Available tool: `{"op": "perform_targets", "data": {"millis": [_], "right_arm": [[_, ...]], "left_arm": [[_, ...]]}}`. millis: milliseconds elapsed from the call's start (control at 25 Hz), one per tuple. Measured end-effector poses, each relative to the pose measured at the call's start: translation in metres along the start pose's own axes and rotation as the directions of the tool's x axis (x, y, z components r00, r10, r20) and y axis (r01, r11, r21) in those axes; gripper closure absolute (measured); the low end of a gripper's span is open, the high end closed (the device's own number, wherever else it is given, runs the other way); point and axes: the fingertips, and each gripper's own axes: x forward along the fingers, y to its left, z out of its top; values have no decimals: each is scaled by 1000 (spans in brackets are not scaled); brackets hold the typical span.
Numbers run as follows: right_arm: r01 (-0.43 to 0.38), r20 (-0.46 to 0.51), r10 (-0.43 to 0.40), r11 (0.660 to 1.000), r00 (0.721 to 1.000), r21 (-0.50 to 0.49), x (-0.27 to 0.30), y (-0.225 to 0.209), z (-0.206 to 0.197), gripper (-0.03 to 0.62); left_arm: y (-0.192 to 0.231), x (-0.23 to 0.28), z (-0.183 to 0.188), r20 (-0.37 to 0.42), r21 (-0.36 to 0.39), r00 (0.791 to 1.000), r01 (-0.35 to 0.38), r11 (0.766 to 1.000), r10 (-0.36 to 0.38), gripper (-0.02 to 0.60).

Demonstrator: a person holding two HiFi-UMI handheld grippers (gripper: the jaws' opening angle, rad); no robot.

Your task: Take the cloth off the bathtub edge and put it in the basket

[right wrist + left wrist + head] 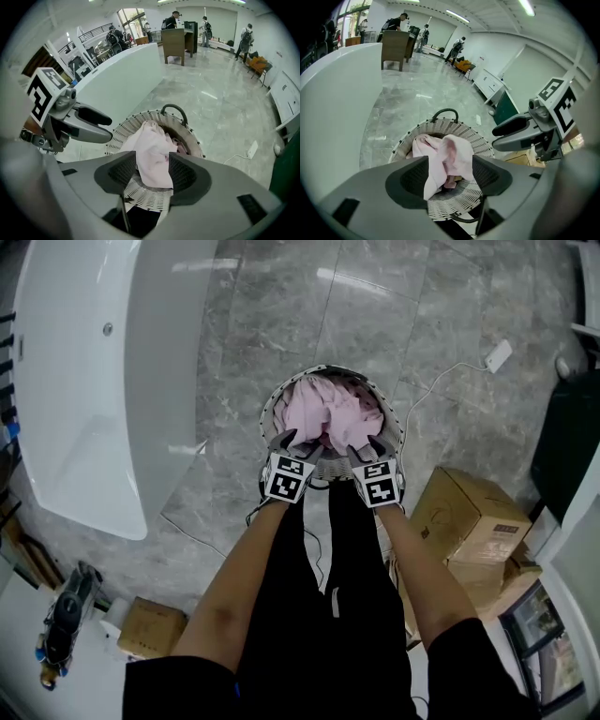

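Both forearms reach straight down and forward, side by side, with the left gripper (301,445) and the right gripper (367,448) close together over the near rim of the basket (266,414), their marker cubes facing up. In the left gripper view the jaws stand wide apart; a fold of the cloth (449,155) hangs in the gap, lying loosely against the pads without being pinched. The right gripper view shows the same: jaws spread wide, a flap of the cloth rising between them, not clamped.

The cloth is pale pink, soft and crumpled, heaped in the round white woven basket and filling most of it, with one fold lapping the near rim. The basket has dark handles and stands on the grey marble floor (281,315).

The white bathtub (84,381) lies well apart to the left. Cardboard boxes (469,518) sit to the right near the person's legs, and a white cable runs to an adapter (498,355) on the floor beyond. Nothing blocks the basket's mouth.
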Motion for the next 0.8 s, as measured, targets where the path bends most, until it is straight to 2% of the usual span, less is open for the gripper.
{"op": "perform_targets", "data": {"millis": [120,240,520,640,800], "right_arm": [[-3,39,2,1000,999,4,-16,0,1,382],[-35,85,33,999,996,30,-37,7,4,379],[-102,216,107,994,970,-35,-118,31,22,376],[-114,275,122,993,954,-42,-157,31,33,375],[-126,340,128,992,932,-27,-214,35,42,376]], "left_arm": [[-10,-12,8,41,-16,999,-10,1000,10,296],[-23,-28,17,93,-62,995,-14,998,20,296],[-69,-85,40,220,-101,974,-25,995,47,296],[-89,-115,56,280,-128,958,-32,991,67,296],[-122,-168,75,371,-164,924,-34,986,93,296]]}}
